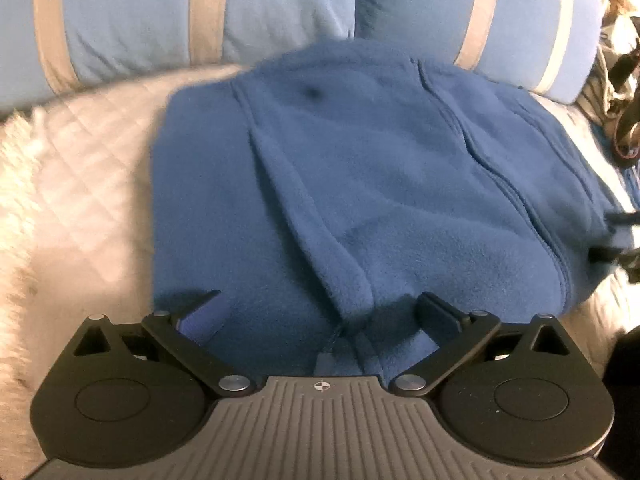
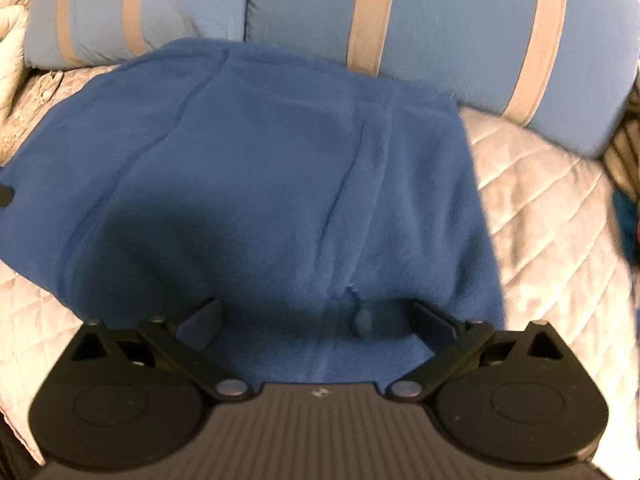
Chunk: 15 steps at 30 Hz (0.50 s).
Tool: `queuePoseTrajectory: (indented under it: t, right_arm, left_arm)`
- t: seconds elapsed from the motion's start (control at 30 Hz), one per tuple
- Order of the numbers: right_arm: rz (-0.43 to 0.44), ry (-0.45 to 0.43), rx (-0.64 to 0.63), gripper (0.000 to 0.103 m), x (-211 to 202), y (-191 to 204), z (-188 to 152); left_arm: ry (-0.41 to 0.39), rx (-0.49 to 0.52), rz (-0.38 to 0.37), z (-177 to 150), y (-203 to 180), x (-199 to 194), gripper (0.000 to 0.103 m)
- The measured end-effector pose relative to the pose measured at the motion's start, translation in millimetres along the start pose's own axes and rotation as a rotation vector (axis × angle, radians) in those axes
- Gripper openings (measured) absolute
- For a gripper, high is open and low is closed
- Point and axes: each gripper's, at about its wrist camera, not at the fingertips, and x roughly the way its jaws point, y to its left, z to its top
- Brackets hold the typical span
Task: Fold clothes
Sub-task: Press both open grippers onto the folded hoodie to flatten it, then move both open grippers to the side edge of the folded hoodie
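Observation:
A blue fleece garment (image 1: 360,168) lies spread on a white quilted bed cover, and it fills the middle of both views (image 2: 248,184). It has seams, a zip line on its right side and a small dark spot near its far edge. My left gripper (image 1: 320,304) is open, its fingers spread wide over the garment's near edge, where a raised fold runs between them. My right gripper (image 2: 316,312) is open too, fingers wide apart over the near hem and a small fabric bump. Neither gripper holds cloth.
Two light-blue pillows with beige stripes (image 1: 200,12) (image 2: 440,20) lean behind the garment. The white quilted cover (image 2: 552,208) (image 1: 84,168) spreads to both sides. Dark clutter with straps (image 1: 624,92) sits at the far right of the left wrist view.

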Motion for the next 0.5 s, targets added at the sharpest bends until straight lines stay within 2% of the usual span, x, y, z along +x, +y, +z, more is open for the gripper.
queuePoseTrajectory:
  t: [0.03,0.13,0.2,0.23,0.37,0.5]
  right_arm:
    - [0.006,0.001,0.01,0.102,-10.2,-2.8,4.6]
    - [0.151,0.008,0.071,0.102,-42.8,-20.3,18.7]
    - [0.238,0.014,0.098,0.102,-68.2,-30.8,31.0]
    - [0.256,0.012,0.09,0.102,-80.8,-33.6,36.3]
    - [0.248,-0.009,-0.018,0.102,-128.4,-34.4,51.3]
    - [0.269,-0.029,-0.047,0.102,-168.2,-36.0,64.3]
  left_arm:
    - [-0.013,0.016,-0.001,2.0,-0.5,-11.1,0.103]
    - [-0.054,0.065,-0.004,7.8,-1.9,-44.3,0.103]
    - [-0.057,-0.008,-0.07,14.7,12.3,-67.5,0.103]
    - [-0.072,-0.028,-0.076,17.2,17.2,-79.9,0.103]
    - [-0.137,-0.057,-0.088,23.1,30.4,-130.5,0.103]
    - [-0.183,-0.077,-0.122,31.8,42.8,-176.6,0.103]
